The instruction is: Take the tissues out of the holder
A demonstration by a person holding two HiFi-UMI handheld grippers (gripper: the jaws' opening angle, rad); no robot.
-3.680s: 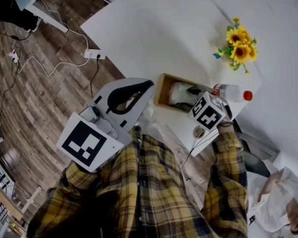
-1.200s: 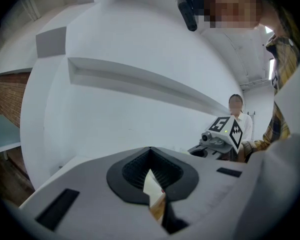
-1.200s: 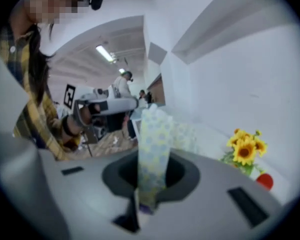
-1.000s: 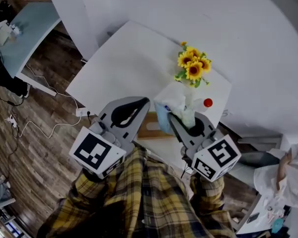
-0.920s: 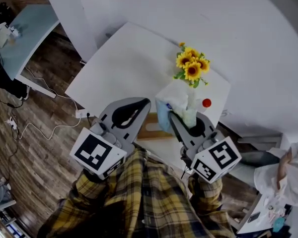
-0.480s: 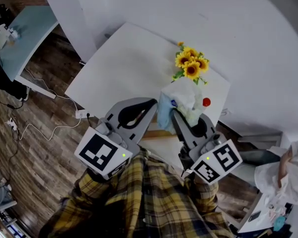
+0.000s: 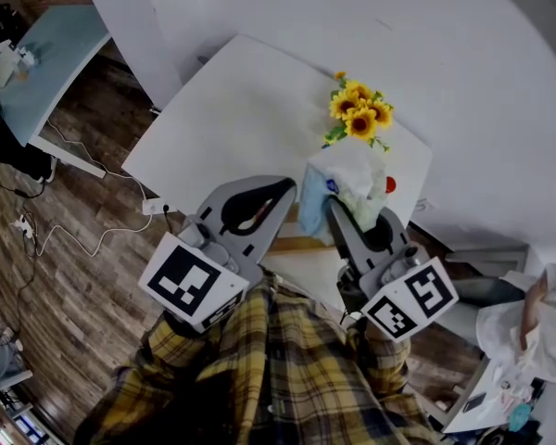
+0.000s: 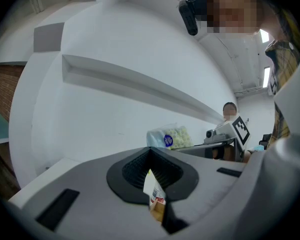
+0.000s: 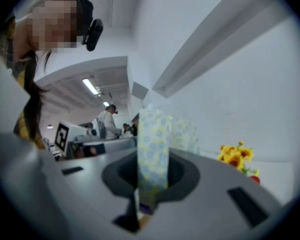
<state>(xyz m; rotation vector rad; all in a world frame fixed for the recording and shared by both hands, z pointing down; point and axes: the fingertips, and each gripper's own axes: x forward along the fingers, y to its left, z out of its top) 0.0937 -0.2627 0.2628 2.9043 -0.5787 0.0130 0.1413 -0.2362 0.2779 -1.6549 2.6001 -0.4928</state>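
Note:
My right gripper is shut on a soft pack of tissues with a blue-and-yellow flower print, held in the air above the white table. In the right gripper view the tissue pack stands upright between the jaws of the right gripper. The wooden holder shows only as a thin brown strip below, between both grippers. My left gripper hovers beside it, shut with nothing in it. From the left gripper view the tissue pack appears ahead, with the holder glimpsed through the jaw gap.
A bunch of sunflowers stands at the table's far side, with a red-capped bottle next to it. A power strip and cables lie on the wooden floor at left. A person in white sits at lower right.
The right gripper has carried the tissue pack a little to the right and higher. The left gripper has shifted slightly toward it, and the holder is now more hidden.

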